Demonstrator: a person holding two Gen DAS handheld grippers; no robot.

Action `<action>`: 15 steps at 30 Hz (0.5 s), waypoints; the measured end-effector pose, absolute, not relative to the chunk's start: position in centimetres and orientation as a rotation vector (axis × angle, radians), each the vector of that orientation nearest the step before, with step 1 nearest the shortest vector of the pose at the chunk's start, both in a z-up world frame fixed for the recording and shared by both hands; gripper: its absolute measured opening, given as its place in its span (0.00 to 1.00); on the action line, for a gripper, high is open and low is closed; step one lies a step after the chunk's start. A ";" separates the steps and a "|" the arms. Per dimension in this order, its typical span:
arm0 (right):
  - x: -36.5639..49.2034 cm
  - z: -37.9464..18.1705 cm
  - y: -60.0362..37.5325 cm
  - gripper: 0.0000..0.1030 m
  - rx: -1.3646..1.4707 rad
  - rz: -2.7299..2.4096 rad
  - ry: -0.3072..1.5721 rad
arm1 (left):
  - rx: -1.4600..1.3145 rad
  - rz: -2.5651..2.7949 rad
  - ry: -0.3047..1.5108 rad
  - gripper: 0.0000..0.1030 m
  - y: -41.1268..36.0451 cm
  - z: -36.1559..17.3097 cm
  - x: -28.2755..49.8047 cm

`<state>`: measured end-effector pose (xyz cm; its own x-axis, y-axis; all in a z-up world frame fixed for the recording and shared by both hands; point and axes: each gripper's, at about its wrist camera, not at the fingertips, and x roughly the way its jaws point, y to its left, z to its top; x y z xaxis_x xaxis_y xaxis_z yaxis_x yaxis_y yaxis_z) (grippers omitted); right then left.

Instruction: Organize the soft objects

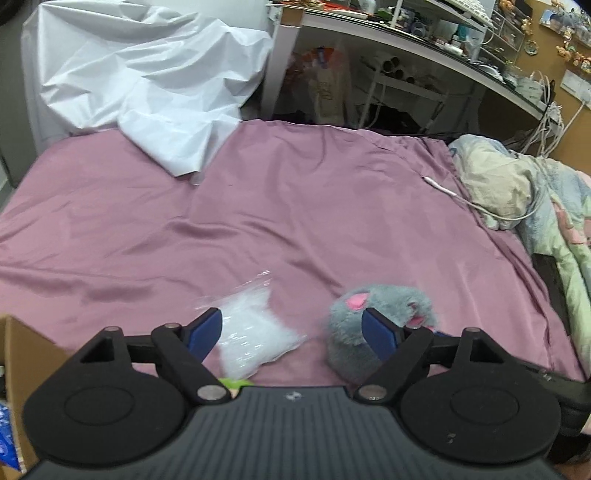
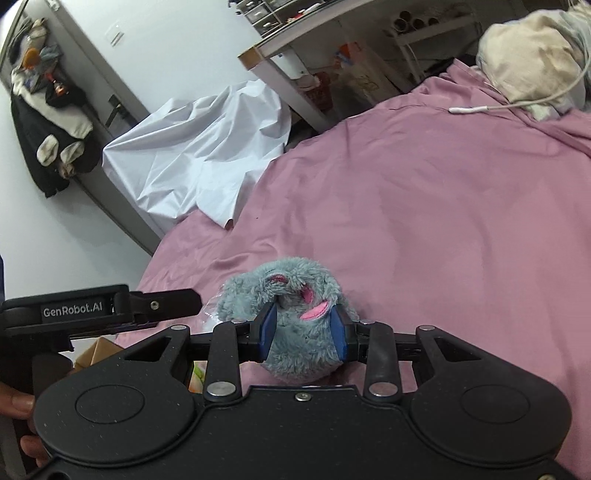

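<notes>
Grey fluffy plush toy with pink ears (image 2: 295,325) sits squeezed in my right gripper (image 2: 303,330) at six o'clock on the bed; I'd lift gently, left gripper (image 1: 291,332) wide open, empty.

A mauve sheet (image 1: 295,206) covers the bed before me. A crumpled white sheet (image 1: 147,74) hangs over its far left corner. On the right lies a pale patterned blanket (image 1: 524,192) with a white cable (image 1: 480,206) across it. Behind stands a cluttered white desk (image 1: 406,33). Dark clothes (image 2: 55,122) hang on a door.
</notes>
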<state>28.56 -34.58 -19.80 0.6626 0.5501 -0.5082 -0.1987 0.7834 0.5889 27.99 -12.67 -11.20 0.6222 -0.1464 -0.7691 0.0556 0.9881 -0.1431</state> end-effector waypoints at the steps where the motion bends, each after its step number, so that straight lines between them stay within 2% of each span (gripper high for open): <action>1: 28.6 -19.9 -34.6 0.32 0.531 0.449 0.733 | -0.108 -0.127 0.891 0.77 -12.9 -11.2 28.2; 10: 29.4 -20.2 -35.9 0.34 0.625 0.437 0.727 | -0.106 -0.171 0.906 0.66 -14.0 -11.7 28.9; 15: 29.8 -21.0 -35.3 0.35 0.632 0.465 0.770 | -0.110 -0.201 0.925 0.65 -14.4 -12.1 29.1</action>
